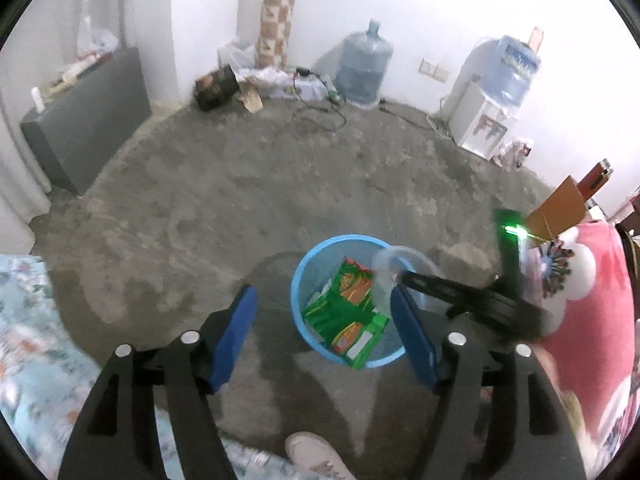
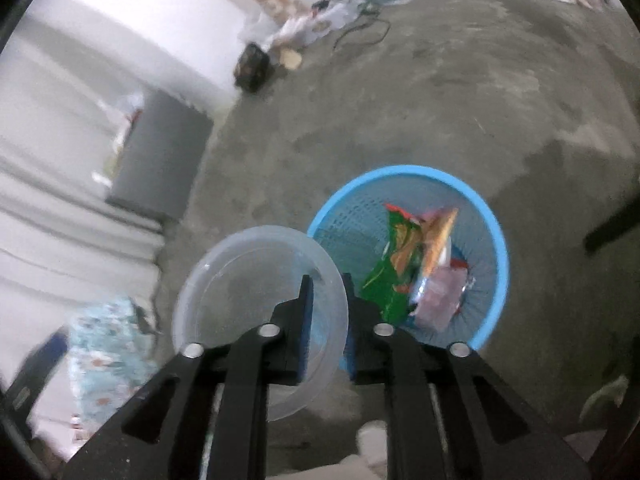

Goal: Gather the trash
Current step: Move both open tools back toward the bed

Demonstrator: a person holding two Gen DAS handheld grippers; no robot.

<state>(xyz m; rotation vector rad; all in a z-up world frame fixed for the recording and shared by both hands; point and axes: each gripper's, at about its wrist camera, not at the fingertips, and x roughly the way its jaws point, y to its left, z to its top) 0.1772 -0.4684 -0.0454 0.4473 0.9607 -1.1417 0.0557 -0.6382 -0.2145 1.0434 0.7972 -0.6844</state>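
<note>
One basket (image 1: 304, 280), perhaps four wrappers (image 1: 352, 284).

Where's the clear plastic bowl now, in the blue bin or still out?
Out. The clear bowl sits beside the blue bin, its rim between the right claw fingers; only snack wrappers lie inside.

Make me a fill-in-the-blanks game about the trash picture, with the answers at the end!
1. The trash basket on the floor is colored ____.
2. The snack wrappers lying inside the basket are mostly ____.
3. The right gripper has the rim of a clear plastic ____ between its fingers.
4. The left gripper has ____ between its fingers.

Answers: blue; green; bowl; nothing
</note>
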